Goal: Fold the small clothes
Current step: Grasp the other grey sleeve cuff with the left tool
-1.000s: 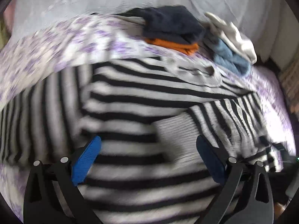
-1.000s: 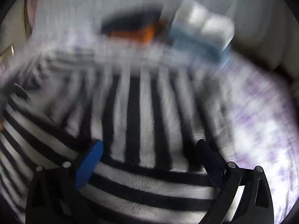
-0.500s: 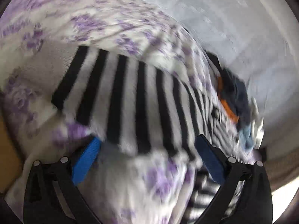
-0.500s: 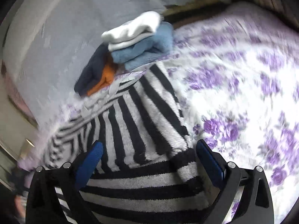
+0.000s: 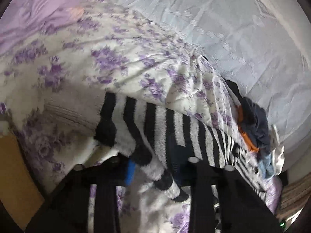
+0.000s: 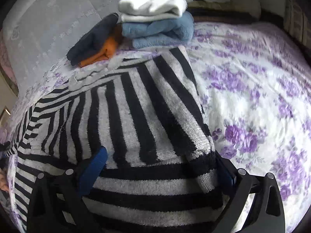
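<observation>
Floral bedspread [image 6: 252,89] under a striped sweater [image 6: 136,116]; left gripper [image 5: 153,167] has just closed on its sleeve, right gripper [image 6: 161,167] open over it.

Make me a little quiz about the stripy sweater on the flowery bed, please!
1. True or false: the left gripper has pinched the striped sweater.
2. What lies on top of the blue folded cloth: A a white one, B a red one, C a green one?
3. Fill in: the right gripper's jaws stand ___ over the sweater.

Key: 1 true; 2 A, the white folded cloth; 3 open.
</observation>
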